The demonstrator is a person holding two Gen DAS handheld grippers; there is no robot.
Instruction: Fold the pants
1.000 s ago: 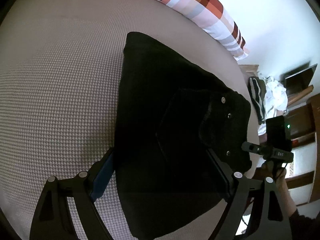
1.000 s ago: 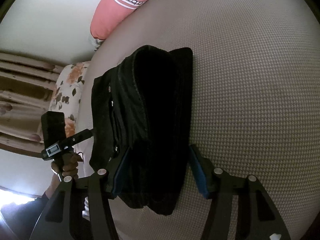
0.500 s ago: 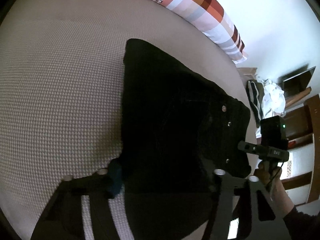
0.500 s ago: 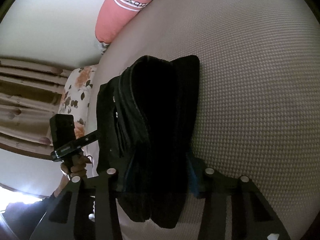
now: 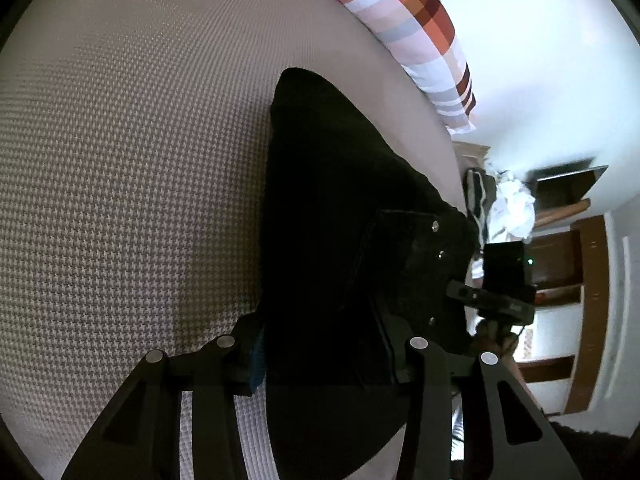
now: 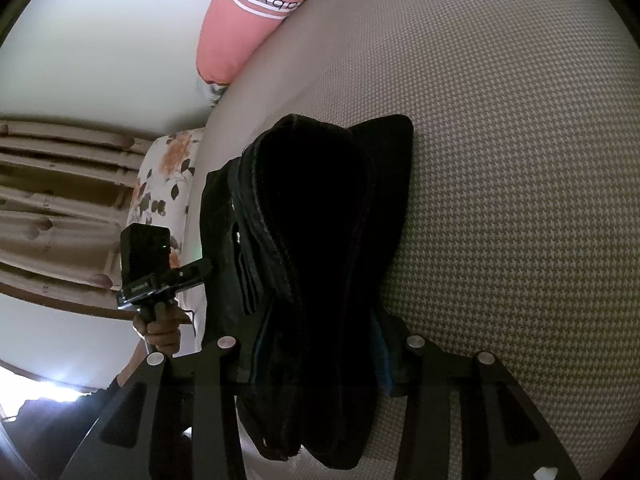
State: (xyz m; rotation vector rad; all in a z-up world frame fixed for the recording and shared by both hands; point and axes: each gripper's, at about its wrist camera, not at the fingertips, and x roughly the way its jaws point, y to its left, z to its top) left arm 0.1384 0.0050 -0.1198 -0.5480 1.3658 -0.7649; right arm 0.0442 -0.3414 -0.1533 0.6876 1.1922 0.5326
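The black pants (image 5: pixel 332 208) are folded into a thick bundle on the houndstooth bed cover (image 5: pixel 120 160). My left gripper (image 5: pixel 324 356) is shut on one end of the bundle, its blue-padded fingers (image 5: pixel 256 356) pressing the cloth from both sides. My right gripper (image 6: pixel 316 356) is shut on the other end of the same pants (image 6: pixel 312 220), where the stacked layers and the waistband with its rivets show. The bundle hangs between the two grippers, with its far end against the bed cover (image 6: pixel 520 160). Each gripper shows in the other's view, the right one (image 5: pixel 496 292) and the left one (image 6: pixel 160 276).
A striped pink and checked pillow (image 5: pixel 416 28) lies at the head of the bed, also in the right wrist view (image 6: pixel 248 20). A floral cushion (image 6: pixel 168 176) and curtains are at the left bed edge. Clothes (image 5: pixel 500 204) and wooden furniture (image 5: pixel 568 248) stand past the right edge.
Both grippers have closed from open onto the ends of the folded pants, and the bundle has shifted a little relative to the bed.
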